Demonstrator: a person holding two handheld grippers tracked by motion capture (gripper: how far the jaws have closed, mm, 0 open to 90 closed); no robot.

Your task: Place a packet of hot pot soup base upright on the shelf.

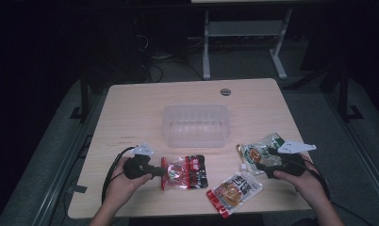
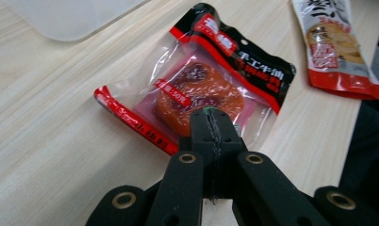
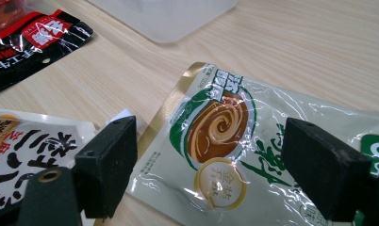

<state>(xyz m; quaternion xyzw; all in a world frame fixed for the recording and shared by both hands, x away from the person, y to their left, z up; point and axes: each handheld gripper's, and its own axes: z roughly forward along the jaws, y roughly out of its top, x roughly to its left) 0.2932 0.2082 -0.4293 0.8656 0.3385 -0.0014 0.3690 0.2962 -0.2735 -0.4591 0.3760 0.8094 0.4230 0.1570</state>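
Left gripper point(image 2: 211, 115): jaws shut, empty, over red packet point(image 1: 184, 172) nr table's point(image 1: 131, 108) front edge. Right gripper point(image 3: 211, 160): jaws open astride green packet point(image 3: 234, 155) (front-right corner). Lower squarely, pinch one edge.

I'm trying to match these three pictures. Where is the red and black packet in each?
High view: red and black packet lower centre, beside the left gripper.
Left gripper view: centre, under the shut jaws.
Right gripper view: top left corner.
Shared landmark: clear tub.

Each black tool point(image 1: 155, 172) has brass-ringed pivots, a grey three-cornered plate and a black cable.
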